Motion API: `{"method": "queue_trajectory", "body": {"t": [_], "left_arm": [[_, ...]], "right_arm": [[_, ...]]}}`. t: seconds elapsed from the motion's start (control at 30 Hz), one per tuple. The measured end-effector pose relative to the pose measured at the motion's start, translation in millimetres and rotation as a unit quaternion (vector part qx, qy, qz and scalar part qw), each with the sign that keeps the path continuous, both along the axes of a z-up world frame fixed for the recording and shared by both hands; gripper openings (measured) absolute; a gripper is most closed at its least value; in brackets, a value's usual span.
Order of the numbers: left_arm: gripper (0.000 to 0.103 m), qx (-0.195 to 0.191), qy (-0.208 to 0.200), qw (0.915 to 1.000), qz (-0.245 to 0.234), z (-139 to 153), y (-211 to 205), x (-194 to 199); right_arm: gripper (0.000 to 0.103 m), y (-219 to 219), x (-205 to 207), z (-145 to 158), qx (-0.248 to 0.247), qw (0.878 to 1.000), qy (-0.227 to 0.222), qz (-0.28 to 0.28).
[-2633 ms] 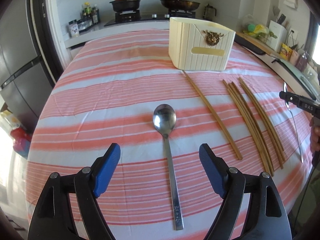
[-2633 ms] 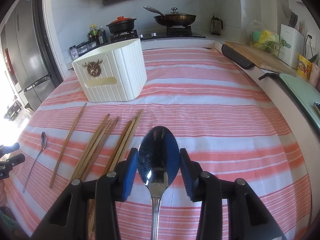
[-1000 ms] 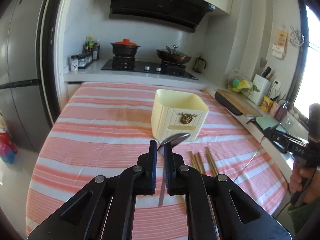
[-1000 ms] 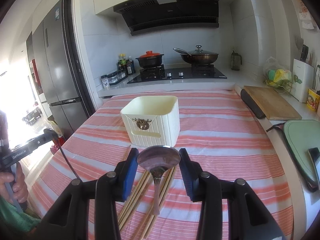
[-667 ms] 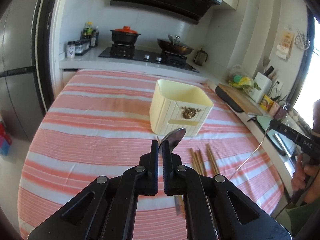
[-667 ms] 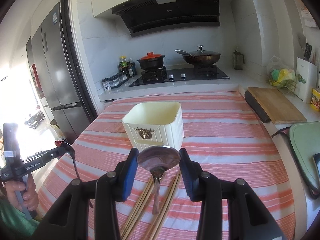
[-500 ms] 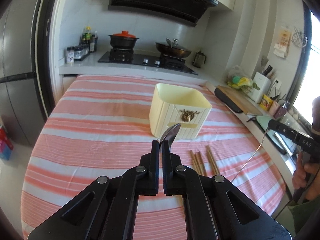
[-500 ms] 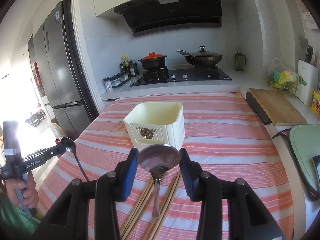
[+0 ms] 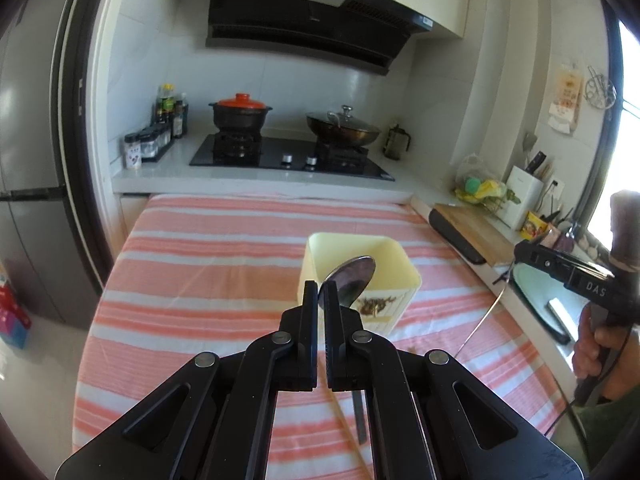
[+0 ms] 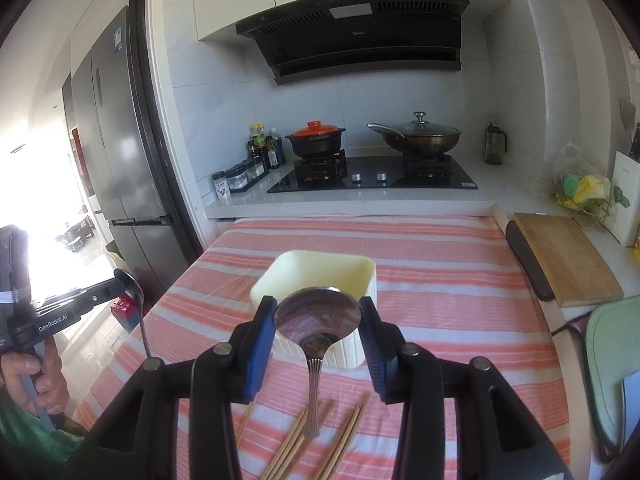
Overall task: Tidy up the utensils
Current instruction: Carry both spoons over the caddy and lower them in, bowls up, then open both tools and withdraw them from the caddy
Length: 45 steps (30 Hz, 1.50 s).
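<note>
My left gripper is shut on a steel spoon, held edge-on, its bowl raised in front of the cream utensil holder and its handle hanging below the jaws. My right gripper is shut on a second steel spoon, the blue pads pressing the sides of its bowl, the handle hanging down over the table. The cream holder stands just beyond it, open top facing up. Several wooden chopsticks lie on the striped cloth under the right gripper. The left gripper with its spoon shows at the left edge.
The table has a red-and-white striped cloth. Behind it runs a counter with a hob, a black pot with a red lid and a lidded wok. A cutting board lies at the right; a fridge stands left.
Both grippers have risen and moved toward the holder, each carrying its spoon. The holder now sits lower and closer in both views, its open top showing more.
</note>
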<state>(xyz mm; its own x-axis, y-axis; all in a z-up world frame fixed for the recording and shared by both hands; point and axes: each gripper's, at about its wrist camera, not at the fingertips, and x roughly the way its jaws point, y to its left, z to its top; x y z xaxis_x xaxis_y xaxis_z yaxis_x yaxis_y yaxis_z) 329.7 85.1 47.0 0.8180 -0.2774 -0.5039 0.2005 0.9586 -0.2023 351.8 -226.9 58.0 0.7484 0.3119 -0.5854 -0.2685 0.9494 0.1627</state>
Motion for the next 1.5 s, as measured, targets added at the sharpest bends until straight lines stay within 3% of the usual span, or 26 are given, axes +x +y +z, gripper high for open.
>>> {"method": "queue_trajectory", "body": {"t": [0.23, 0.4, 0.57, 0.77, 0.93, 0.97, 1.0, 1.07, 1.13, 1.2, 1.33, 1.5], "left_arm": [[0.0, 0.003, -0.037, 0.9992, 0.014, 50, -11, 69], [0.0, 0.02, -0.062, 0.9976, 0.023, 61, -38, 123], [0.0, 0.029, -0.043, 0.9984, 0.024, 27, -69, 172], [0.0, 0.043, 0.03, 0.9985, 0.018, -47, -89, 211], [0.002, 0.062, 0.074, 0.9953, 0.012, -78, -93, 227], [0.006, 0.065, 0.08, 0.9946, 0.013, -80, -93, 228], [0.011, 0.064, 0.085, 0.9942, 0.013, -80, -92, 228], [0.042, 0.059, 0.087, 0.9943, 0.018, -76, -87, 223], [0.059, 0.047, 0.071, 0.996, 0.025, -65, -76, 205], [0.065, 0.046, 0.058, 0.997, 0.024, -56, -64, 181], [0.087, 0.052, 0.037, 0.9977, 0.022, -46, -31, 103], [0.095, 0.072, 0.047, 0.996, 0.025, -69, 1, -11]], "right_arm": [[0.042, 4, 73, 33, 0.021, 0.999, -0.023, -0.008], [0.042, 9, 129, 26, 0.021, 0.999, -0.025, -0.014], [0.042, 9, 175, -21, 0.013, 1.0, 0.02, -0.018], [0.042, 6, 213, -89, 0.0, 0.995, 0.099, -0.025], [0.043, 7, 228, -115, 0.001, 0.991, 0.129, -0.027], [0.043, 7, 230, -117, 0.002, 0.991, 0.133, -0.031], [0.052, 7, 231, -118, 0.004, 0.99, 0.137, -0.031], [0.062, 8, 231, -114, 0.004, 0.989, 0.14, -0.039], [0.062, 7, 223, -103, 0.013, 0.99, 0.134, -0.036], [0.062, 7, 203, -88, 0.006, 0.992, 0.121, -0.023], [0.062, 9, 128, -63, -0.05, 0.995, 0.085, 0.011], [0.063, 6, 7, -63, -0.096, 0.994, 0.048, 0.014]]}}
